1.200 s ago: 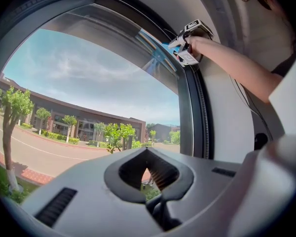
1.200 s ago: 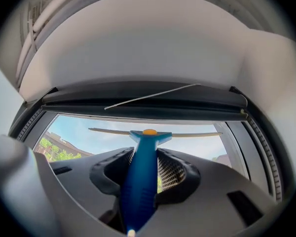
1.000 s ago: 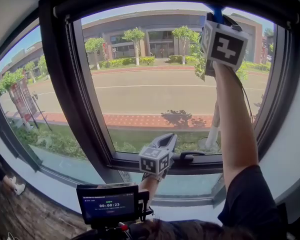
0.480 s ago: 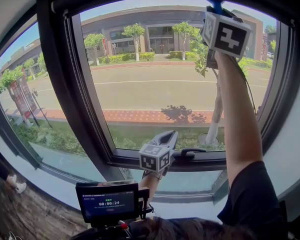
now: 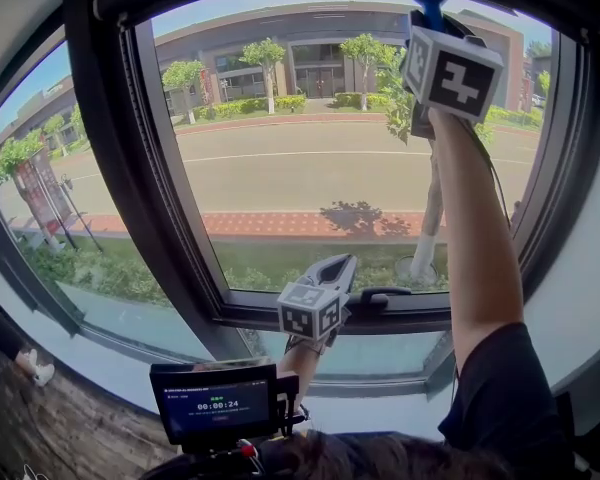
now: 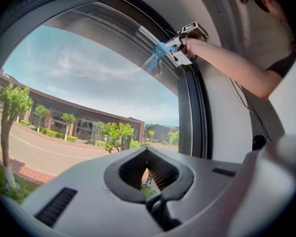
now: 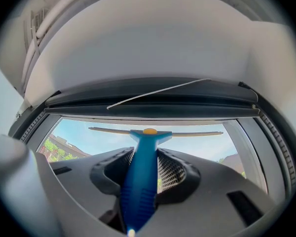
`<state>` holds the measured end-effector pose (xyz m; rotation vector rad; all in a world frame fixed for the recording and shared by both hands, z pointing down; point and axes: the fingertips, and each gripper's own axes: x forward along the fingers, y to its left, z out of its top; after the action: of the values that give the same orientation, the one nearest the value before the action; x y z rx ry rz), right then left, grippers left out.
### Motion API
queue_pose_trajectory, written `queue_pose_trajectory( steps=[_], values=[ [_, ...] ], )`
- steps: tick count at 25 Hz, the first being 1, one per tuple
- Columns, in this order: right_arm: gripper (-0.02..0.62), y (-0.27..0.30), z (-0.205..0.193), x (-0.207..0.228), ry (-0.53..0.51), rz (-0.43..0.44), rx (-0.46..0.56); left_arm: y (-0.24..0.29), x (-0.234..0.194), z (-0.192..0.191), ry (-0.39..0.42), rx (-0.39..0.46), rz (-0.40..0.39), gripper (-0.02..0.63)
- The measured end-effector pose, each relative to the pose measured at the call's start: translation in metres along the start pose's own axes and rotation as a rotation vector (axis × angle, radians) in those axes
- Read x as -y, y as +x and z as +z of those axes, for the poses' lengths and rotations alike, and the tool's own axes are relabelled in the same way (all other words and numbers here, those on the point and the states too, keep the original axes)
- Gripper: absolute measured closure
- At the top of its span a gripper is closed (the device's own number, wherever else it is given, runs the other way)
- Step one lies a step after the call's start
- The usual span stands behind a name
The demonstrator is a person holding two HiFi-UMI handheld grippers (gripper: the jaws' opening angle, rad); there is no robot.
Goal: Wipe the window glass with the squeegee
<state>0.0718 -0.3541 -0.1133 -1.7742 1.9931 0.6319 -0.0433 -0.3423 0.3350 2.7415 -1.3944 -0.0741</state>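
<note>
Wiping looks barely begun: the squeegee (image 7: pixel 140 177), blue-handled with a thin pale blade, sits at the top of the glass (image 5: pixel 320 168) just under the frame (image 7: pixel 153 102), with the pane below left to do. The right gripper (image 7: pixel 145 164) has its jaws clenched on the handle; the left gripper (image 6: pixel 149 174) has its jaws closed on nothing, near the sill (image 5: pixel 400 313).

Grey left tool (image 6: pixel 148 151), grey right tool (image 7: pixel 144 153) — marker cubes (image 5: pixel 452 73) — dark sleeve (image 5: pixel 500 393).

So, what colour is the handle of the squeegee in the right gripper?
The ribbed plastic squeegee handle is blue; the right gripper view shows it best.
</note>
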Motion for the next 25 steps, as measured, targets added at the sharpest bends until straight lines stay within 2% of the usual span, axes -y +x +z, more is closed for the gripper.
queue_pose_trajectory(
  steps=[15, 21, 25],
  values=[
    [0.454, -0.017, -0.029, -0.007, -0.010, 0.029, -0.019, -0.001, 0.007, -0.007, -0.024, -0.006, -0.008, 0.604],
    [0.454, -0.018, -0.040, -0.017, -0.006, 0.049, -0.024, -0.005, 0.002, -0.008, -0.026, -0.056, 0.020, 0.604],
    [0.454, -0.027, -0.050, -0.019, 0.007, 0.056, -0.031, -0.003, 0.008, -0.005, -0.033, -0.009, -0.014, 0.604]
  ],
)
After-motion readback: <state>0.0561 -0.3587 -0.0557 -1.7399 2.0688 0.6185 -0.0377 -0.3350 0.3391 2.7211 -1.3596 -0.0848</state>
